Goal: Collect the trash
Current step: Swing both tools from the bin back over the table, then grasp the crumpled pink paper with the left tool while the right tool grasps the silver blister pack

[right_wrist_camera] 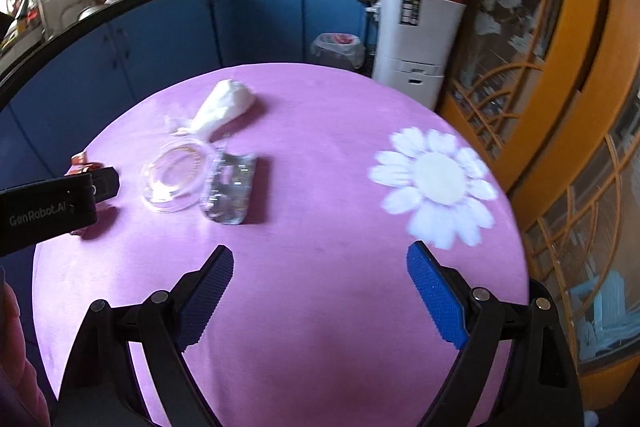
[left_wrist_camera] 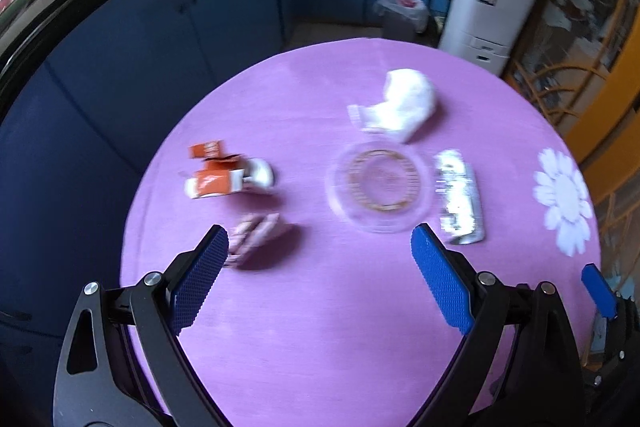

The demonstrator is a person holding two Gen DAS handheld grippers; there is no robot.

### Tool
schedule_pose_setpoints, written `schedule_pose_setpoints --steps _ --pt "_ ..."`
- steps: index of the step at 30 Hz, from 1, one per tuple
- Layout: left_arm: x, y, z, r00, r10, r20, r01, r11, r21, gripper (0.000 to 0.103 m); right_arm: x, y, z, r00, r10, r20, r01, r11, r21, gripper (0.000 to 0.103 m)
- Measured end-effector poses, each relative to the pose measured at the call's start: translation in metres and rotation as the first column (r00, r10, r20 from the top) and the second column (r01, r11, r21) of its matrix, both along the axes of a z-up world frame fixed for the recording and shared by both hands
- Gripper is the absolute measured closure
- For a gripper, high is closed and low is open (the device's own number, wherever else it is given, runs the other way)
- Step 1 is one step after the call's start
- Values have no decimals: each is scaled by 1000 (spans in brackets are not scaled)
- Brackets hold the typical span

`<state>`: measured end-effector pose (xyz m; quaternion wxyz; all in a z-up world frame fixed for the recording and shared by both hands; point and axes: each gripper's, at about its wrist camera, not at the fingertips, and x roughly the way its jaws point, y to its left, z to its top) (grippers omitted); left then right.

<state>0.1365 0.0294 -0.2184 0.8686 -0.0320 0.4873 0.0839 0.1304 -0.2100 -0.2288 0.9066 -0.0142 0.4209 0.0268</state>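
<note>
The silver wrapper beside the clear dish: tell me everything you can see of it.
The silver wrapper is a crumpled, shiny, foil-like packet, roughly oblong, torn or folded open at one end, with mottled reflections. It lies flat on the purple tablecloth, right beside the clear round dish; in the right wrist view its edge seems to meet the dish rim. The white crumpled bag lies beyond it, apart. Neither pair of tongs touches it.
</note>
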Motion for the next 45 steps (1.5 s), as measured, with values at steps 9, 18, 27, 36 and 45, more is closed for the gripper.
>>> schedule_pose_setpoints --steps 9,18,27,36,45 --pt "-4 45 -21 997 67 -47 -68 997 -23 11 21 42 -6 997 70 -33 -71 998 -2 17" --pt "4 62 -37 994 71 -88 -77 995 -63 11 51 65 -20 994 72 -85 -74 997 -19 17" --pt "7 73 -51 989 88 -117 -97 992 -76 23 61 68 -30 992 59 -115 -64 997 -43 65" --pt "5 69 -40 992 71 -108 -82 991 -104 76 46 66 -19 995 67 -75 -70 997 -43 77" --pt "-4 24 -19 998 -27 -61 21 995 -94 77 22 41 4 1000 30 -8 -30 999 -37 77"
